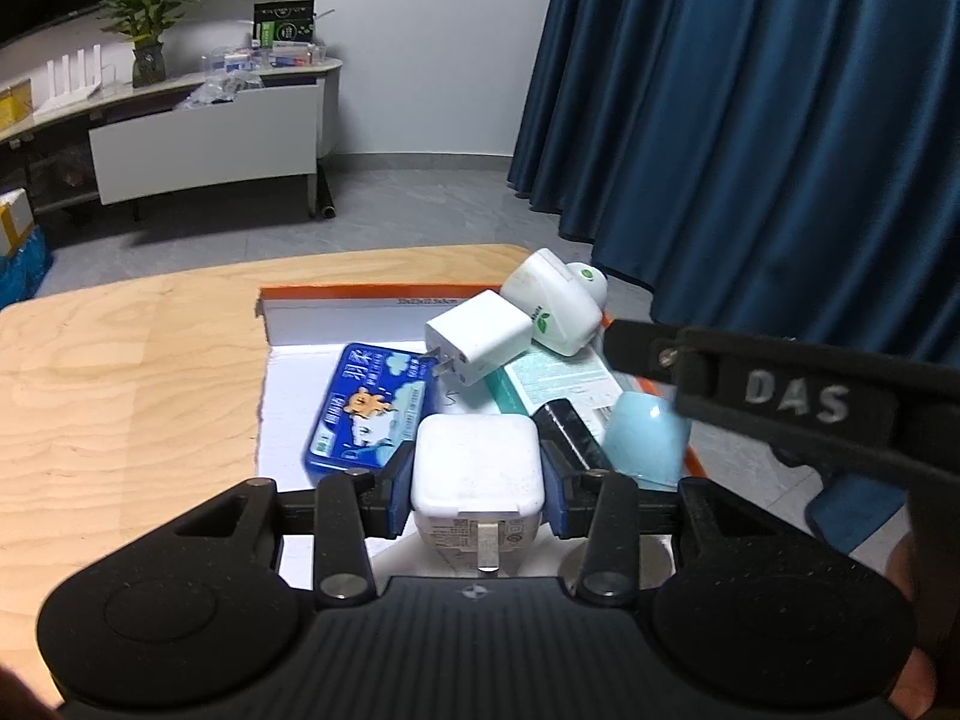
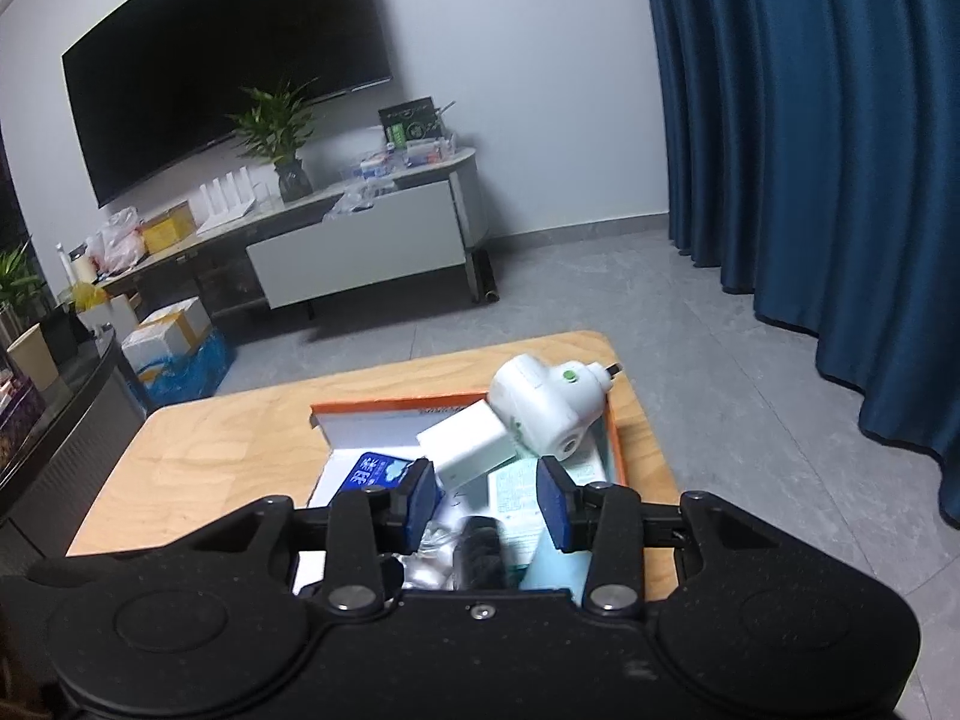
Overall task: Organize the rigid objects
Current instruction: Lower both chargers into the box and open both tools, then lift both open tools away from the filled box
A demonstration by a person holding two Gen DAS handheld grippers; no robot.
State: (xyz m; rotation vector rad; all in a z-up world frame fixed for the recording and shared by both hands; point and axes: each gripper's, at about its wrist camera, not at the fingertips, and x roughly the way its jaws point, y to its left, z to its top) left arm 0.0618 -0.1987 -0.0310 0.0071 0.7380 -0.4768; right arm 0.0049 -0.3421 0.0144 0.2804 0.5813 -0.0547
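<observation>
table [image 1: 120, 360]: pale wood, matt, visible grain
charger [image 1: 477, 462]: white plastic, smooth
tin [image 1: 366, 408]: blue, glossy, printed
curtain [image 1: 750, 90]: blue cloth

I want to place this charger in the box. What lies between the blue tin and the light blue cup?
In the left wrist view, a black block lies between the blue tin and the light blue cup, behind the gripped white charger.
</observation>
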